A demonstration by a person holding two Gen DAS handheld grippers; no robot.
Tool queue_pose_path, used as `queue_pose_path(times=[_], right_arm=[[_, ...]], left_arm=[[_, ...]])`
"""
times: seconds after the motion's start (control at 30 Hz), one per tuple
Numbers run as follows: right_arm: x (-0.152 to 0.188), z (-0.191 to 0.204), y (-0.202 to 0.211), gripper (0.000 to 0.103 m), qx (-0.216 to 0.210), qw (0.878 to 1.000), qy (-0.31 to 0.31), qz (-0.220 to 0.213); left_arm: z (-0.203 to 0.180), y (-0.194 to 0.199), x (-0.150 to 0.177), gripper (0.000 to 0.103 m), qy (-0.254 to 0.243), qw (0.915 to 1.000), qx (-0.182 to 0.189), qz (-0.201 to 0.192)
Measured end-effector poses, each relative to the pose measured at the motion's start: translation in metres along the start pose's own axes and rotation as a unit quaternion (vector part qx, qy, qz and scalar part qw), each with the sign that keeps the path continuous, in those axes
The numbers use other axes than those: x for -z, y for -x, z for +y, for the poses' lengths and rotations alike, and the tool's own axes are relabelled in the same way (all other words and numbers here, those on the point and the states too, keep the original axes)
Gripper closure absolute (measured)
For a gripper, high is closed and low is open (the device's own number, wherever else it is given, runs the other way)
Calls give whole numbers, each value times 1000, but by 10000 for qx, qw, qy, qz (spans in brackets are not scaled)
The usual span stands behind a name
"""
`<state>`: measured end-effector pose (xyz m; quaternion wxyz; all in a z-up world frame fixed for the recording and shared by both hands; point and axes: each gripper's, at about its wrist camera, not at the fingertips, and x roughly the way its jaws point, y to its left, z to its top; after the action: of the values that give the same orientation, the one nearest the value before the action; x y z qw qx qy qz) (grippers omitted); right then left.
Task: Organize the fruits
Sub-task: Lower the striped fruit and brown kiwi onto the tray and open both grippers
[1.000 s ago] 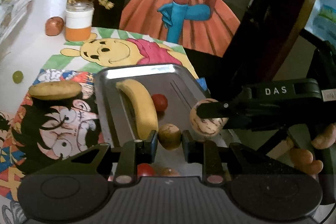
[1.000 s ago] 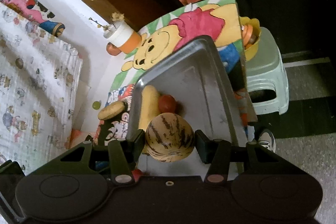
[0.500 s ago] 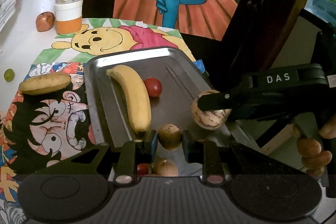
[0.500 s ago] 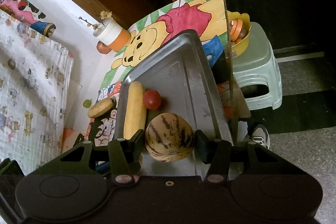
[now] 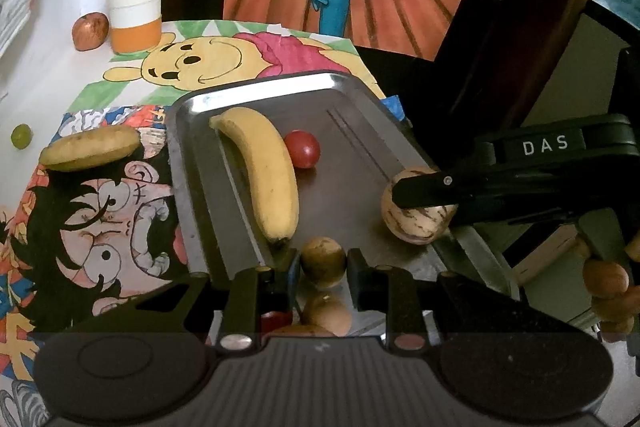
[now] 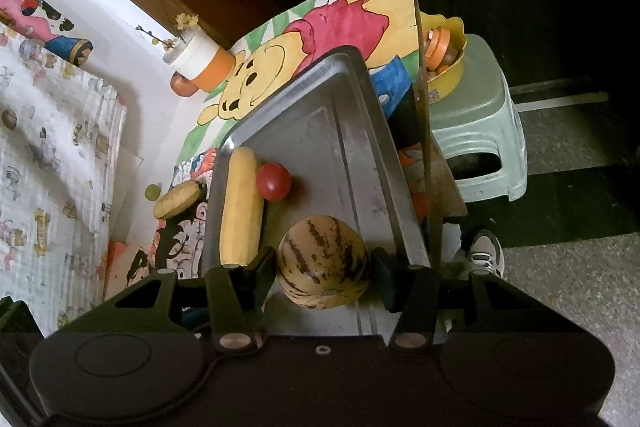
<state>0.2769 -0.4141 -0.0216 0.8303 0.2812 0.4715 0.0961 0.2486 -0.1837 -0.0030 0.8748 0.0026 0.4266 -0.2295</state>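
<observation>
Right gripper: jaws closed on a striped, cream-coloured melon-like fruit, one finger on each flank; in the left wrist view the same fruit sits low over the near right part of the metal tray, though contact with the tray floor cannot be judged.

Left gripper: jaws set around a small brown round fruit; narrow gaps show at both flanks, so a firm grip cannot be confirmed. This fruit lies at the near end of the tray, just beside the tip of the banana. Below the fingers, a second brown fruit and a partly hidden red fruit are visible.

Tray contents: the banana lies lengthwise along the left side, with a red tomato touching or just beside its right edge.

Outside the tray: a flattened yellow-brown fruit rests on the cartoon-printed mat, left of the tray; a small green fruit lies farther left; an apple stands beside the white-and-orange jar at the far corner.
</observation>
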Motion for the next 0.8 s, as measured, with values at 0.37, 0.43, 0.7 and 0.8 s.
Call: queue_pose_path(times=[0.37, 0.43, 0.7, 0.8], right_arm=[[0, 0, 0, 49, -2, 10000, -49, 22], [1, -1, 1, 49, -2, 10000, -63, 21], [2, 0, 2, 48, 2, 9999, -103, 18], [4, -1, 2, 48, -7, 9999, -120, 29]], left_arm=[[1, -1, 0, 75, 33, 10000, -23, 44], [1, -1, 0, 75, 35, 10000, -31, 41], [1, 1, 0, 75, 58, 10000, -53, 42], [0, 3, 1, 74, 64, 10000, -55, 39]])
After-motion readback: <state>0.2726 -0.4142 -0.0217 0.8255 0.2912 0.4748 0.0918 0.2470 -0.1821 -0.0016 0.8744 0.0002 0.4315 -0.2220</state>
